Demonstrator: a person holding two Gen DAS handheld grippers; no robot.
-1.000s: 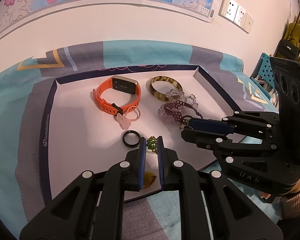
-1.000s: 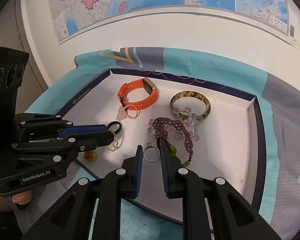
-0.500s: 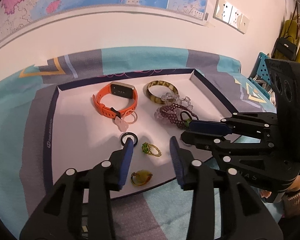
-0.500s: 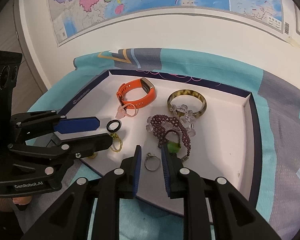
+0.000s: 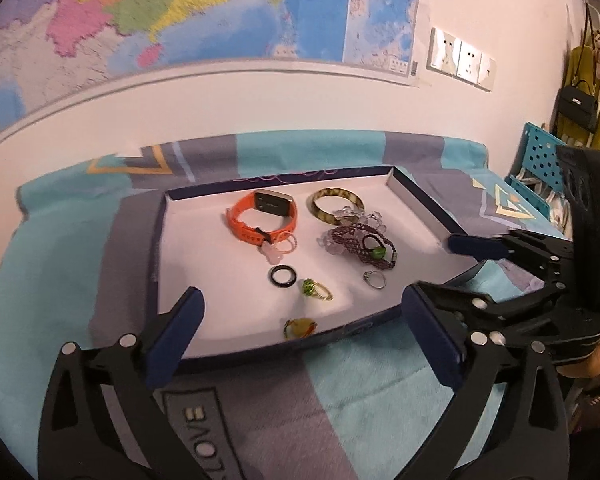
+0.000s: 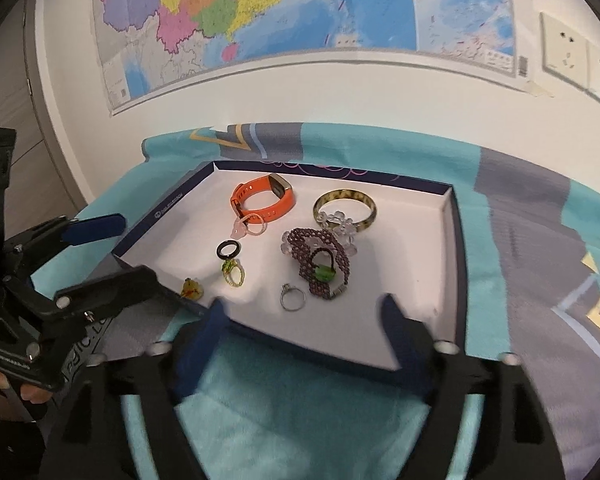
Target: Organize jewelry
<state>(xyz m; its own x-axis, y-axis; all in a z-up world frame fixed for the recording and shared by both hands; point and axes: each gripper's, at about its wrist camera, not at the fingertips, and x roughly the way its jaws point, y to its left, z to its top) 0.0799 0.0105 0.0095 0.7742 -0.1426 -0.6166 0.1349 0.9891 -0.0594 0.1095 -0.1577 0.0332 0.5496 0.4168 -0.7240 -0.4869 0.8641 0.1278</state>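
Two tools have just let go. A second ago the left tool was pinched near the green-stone ring and the right tool near the silver ring. Now the jaws of both are opening wide with nothing between them, and both have drawn back from over the tray to its near edge.

Each ring now lies free on the white tray floor. The green-stone ring sits just beside the black ring, with the amber ring nearer the front wall. The silver ring rests close to the purple beaded bracelet. Behind them, the orange watch and the tortoiseshell bangle stand in the back row.

That reads as two placements finished, so the rings seem gathered along the front of the tray. Whether more pieces wait outside it, neither view shows.

The right tool's fingers are smeared with motion in its own view. The clear bead bracelet overlaps the bangle and the purple one, so their edges are hard to separate. The small green piece on the purple bracelet is possibly a bead or a clasp. The bedspread under the tray hides whatever carries it.
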